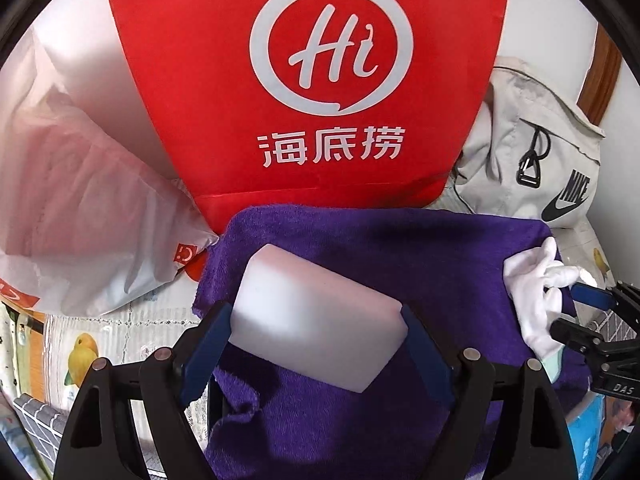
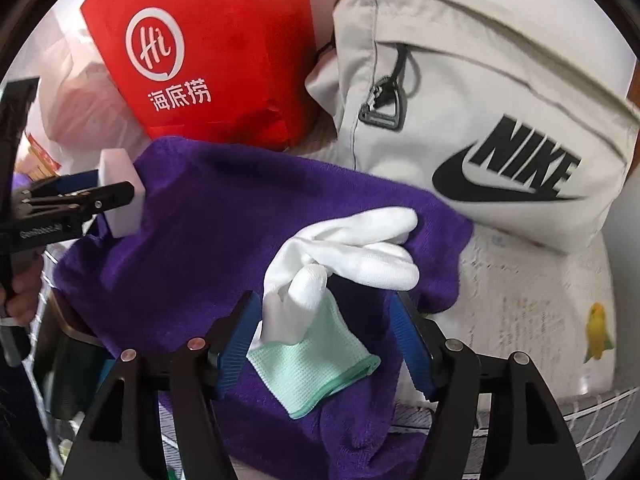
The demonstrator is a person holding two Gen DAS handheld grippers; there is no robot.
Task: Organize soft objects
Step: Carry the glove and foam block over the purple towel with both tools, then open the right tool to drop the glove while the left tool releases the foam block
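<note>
A purple towel [image 1: 360,248] [image 2: 224,208] lies spread in front of me. My left gripper [image 1: 316,312] is shut on a white foam block [image 1: 316,316], its blue pads pressing both ends, just above the towel. In the right wrist view that gripper [image 2: 116,184] and the block [image 2: 120,168] appear at the left. A white glove [image 2: 352,256] with a mint-green cuff lies on the towel between the blue pads of my right gripper [image 2: 324,304], which stands open. The left wrist view shows the glove [image 1: 532,296] and the right gripper [image 1: 568,310] at the towel's right edge.
A red bag [image 1: 304,80] [image 2: 208,60] with a white "Hi" logo stands behind the towel. Right of it leans a pale grey Nike bag [image 1: 532,152] [image 2: 480,120], and left of it a white plastic bag [image 1: 80,200]. A bird-print quilted cover [image 2: 520,320] and wire mesh [image 2: 580,408] lie around.
</note>
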